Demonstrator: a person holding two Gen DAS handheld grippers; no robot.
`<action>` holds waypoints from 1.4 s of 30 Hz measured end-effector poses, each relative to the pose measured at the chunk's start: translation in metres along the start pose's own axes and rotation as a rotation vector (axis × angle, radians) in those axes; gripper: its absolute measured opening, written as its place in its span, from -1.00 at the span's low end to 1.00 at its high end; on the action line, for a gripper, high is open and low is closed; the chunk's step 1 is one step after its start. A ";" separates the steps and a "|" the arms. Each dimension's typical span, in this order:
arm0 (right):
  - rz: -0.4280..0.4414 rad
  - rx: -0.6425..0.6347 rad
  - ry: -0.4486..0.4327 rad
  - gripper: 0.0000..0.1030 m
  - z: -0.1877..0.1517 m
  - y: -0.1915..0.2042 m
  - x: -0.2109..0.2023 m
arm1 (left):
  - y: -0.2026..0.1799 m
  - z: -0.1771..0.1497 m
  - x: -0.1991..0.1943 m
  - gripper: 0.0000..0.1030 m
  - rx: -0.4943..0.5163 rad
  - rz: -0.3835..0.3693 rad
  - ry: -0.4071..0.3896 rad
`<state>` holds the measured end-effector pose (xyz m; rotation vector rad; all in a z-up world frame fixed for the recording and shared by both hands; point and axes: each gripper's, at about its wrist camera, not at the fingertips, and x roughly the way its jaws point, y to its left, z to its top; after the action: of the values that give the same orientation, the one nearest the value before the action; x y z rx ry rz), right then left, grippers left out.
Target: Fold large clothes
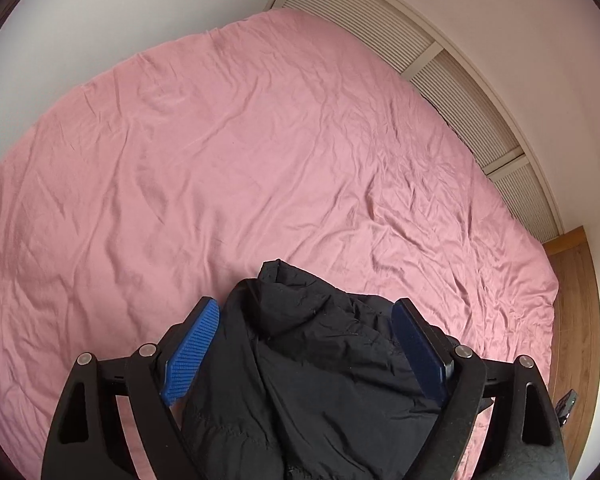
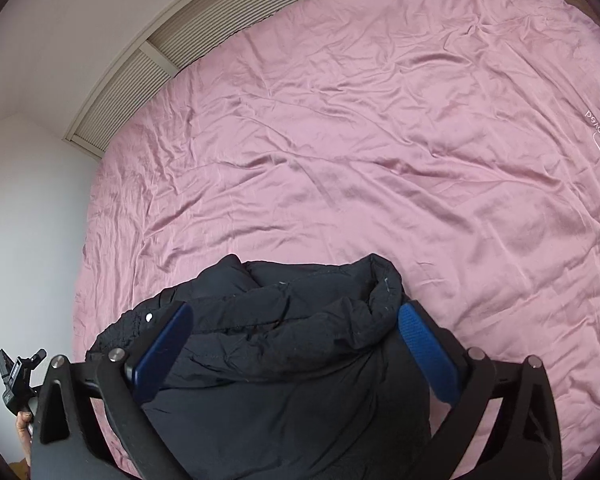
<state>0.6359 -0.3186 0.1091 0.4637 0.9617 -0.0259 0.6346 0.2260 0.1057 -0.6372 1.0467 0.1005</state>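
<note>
Both grippers (image 1: 306, 312) (image 2: 296, 318) gape above black jacket (image 2: 284, 360) on pink bedsheet (image 2: 340, 140).

Jacket's (image 1: 320, 380) lower part cut off

1. The black jacket (image 1: 320, 368) is made of thin matt woven cloth, finely crinkled, with quilted stitch lines and a small shiny metal snap seen in the right wrist view.
2. The pink bedsheet (image 1: 220, 168) is a smooth cloth with a soft sheen, creased all over; pale lettering is printed on it at the far right.
3. The left gripper (image 1: 306, 344) and right gripper (image 2: 296, 344) are built of matt black plastic with bright metal pivot pins.
4. The pads (image 1: 192, 356) are blue, one face ribbed and rough, the other smooth and glossy.
5. The floor (image 1: 576, 320) is of smooth light wood.
</note>
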 end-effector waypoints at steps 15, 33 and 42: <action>0.007 -0.270 0.006 1.00 -0.118 0.081 0.028 | -0.079 -0.130 0.079 0.73 0.373 -0.057 0.080; -0.132 -0.310 0.067 1.00 -0.074 0.095 0.178 | -0.125 -0.103 0.232 0.99 0.481 0.103 0.105; -0.166 -0.322 0.130 1.00 -0.045 0.087 0.248 | -0.131 -0.089 0.291 0.99 0.487 0.185 0.115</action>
<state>0.7641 -0.1773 -0.0777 0.0881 1.1077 0.0093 0.7634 0.0084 -0.1080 -0.1052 1.1865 -0.0323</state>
